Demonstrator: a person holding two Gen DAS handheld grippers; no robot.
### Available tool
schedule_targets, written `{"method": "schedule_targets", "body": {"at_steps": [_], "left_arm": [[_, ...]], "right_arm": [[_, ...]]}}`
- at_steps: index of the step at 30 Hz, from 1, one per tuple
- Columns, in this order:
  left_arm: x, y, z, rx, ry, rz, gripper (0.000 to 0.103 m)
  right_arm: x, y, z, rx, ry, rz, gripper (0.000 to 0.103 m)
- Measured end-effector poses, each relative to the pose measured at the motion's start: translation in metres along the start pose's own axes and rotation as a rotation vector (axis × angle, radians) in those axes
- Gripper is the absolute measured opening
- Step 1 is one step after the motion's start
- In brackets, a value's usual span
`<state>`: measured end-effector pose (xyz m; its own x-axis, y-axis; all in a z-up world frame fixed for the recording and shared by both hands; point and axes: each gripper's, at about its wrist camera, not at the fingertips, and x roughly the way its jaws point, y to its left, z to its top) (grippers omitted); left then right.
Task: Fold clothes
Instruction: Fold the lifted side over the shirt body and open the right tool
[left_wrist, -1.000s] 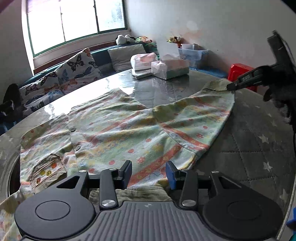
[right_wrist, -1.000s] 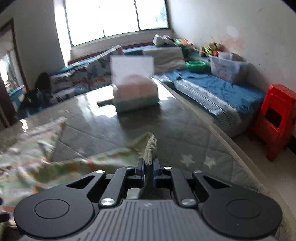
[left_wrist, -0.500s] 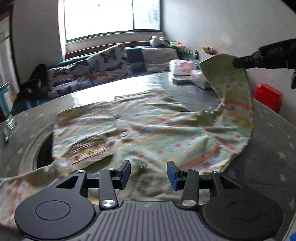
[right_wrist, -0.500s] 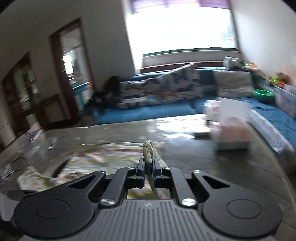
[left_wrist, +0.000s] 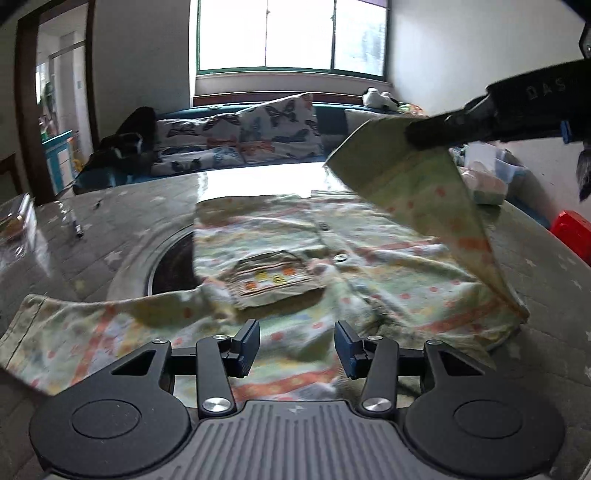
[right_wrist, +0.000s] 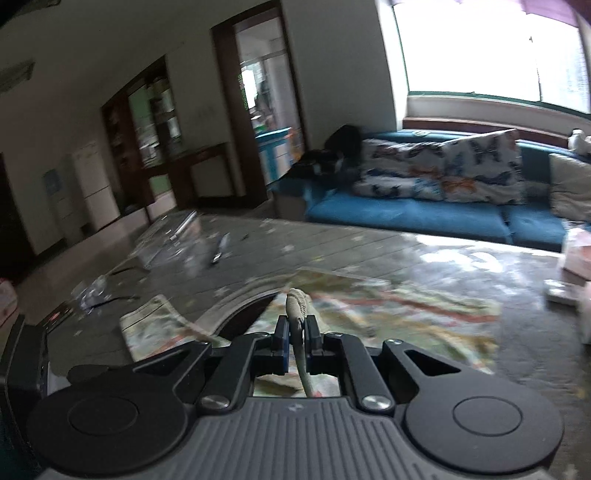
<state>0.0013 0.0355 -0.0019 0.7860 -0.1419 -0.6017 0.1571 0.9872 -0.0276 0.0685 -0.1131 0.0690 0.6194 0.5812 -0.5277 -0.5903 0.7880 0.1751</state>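
Note:
A pale green shirt (left_wrist: 369, 266) with orange stripes and dots lies spread front up on the grey star-print table (left_wrist: 110, 221), its chest pocket (left_wrist: 277, 280) facing me. My left gripper (left_wrist: 297, 343) hovers open over the shirt's near edge, nothing pinched between its pads. At the upper right of the left wrist view, my right gripper (left_wrist: 417, 134) is shut on the end of a sleeve (left_wrist: 424, 192), which hangs lifted over the shirt body. In the right wrist view the gripper (right_wrist: 297, 332) pinches that bunched cloth edge, with the shirt (right_wrist: 388, 306) below it.
A dark round opening (left_wrist: 173, 266) in the table lies partly under the shirt's left side. A pen (left_wrist: 77, 230) and clear plastic (left_wrist: 14, 221) sit at the left. Tissue packs (left_wrist: 484, 184) stand at the far right. Behind are a blue sofa with butterfly cushions (left_wrist: 258, 125) and a red stool (left_wrist: 572, 229).
My right gripper has lifted the sleeve off the table's right side and swung it up and leftwards over the shirt. My left gripper has shifted and turned left along the near edge, still open.

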Motion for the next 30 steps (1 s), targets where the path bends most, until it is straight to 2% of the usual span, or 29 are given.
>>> {"method": "schedule_targets", "body": {"at_steps": [2, 4, 7, 11, 13, 19, 24, 25, 30], "left_arm": [[-0.001, 0.006, -0.002, -0.015, 0.001, 0.017, 0.050], [-0.001, 0.012, -0.002, -0.027, 0.004, 0.033, 0.050], [-0.003, 0.019, -0.003, -0.040, 0.003, 0.055, 0.051], [-0.007, 0.029, -0.001, -0.052, -0.003, 0.080, 0.051], [-0.008, 0.031, 0.001, -0.056, -0.008, 0.084, 0.051], [-0.002, 0.018, 0.009, -0.032, -0.006, 0.029, 0.049], [0.010, -0.005, 0.014, 0.016, 0.007, -0.047, 0.044], [0.012, -0.010, 0.015, 0.027, 0.008, -0.059, 0.044], [0.025, -0.022, 0.018, 0.054, 0.020, -0.091, 0.044]], "right_arm": [[0.009, 0.009, -0.003, -0.010, 0.020, 0.025, 0.008], [0.014, 0.015, -0.007, -0.022, 0.035, 0.047, 0.016], [0.010, 0.017, -0.012, -0.028, 0.034, 0.061, 0.018], [-0.007, 0.002, -0.015, -0.032, 0.033, 0.027, 0.021], [-0.011, -0.012, -0.024, -0.035, 0.068, -0.019, 0.024], [-0.009, -0.053, -0.067, 0.004, 0.212, -0.148, 0.024], [-0.003, -0.077, -0.098, 0.071, 0.270, -0.183, 0.022], [-0.002, -0.081, -0.102, 0.081, 0.275, -0.186, 0.019], [-0.008, -0.081, -0.090, 0.062, 0.233, -0.198, 0.019]]}}
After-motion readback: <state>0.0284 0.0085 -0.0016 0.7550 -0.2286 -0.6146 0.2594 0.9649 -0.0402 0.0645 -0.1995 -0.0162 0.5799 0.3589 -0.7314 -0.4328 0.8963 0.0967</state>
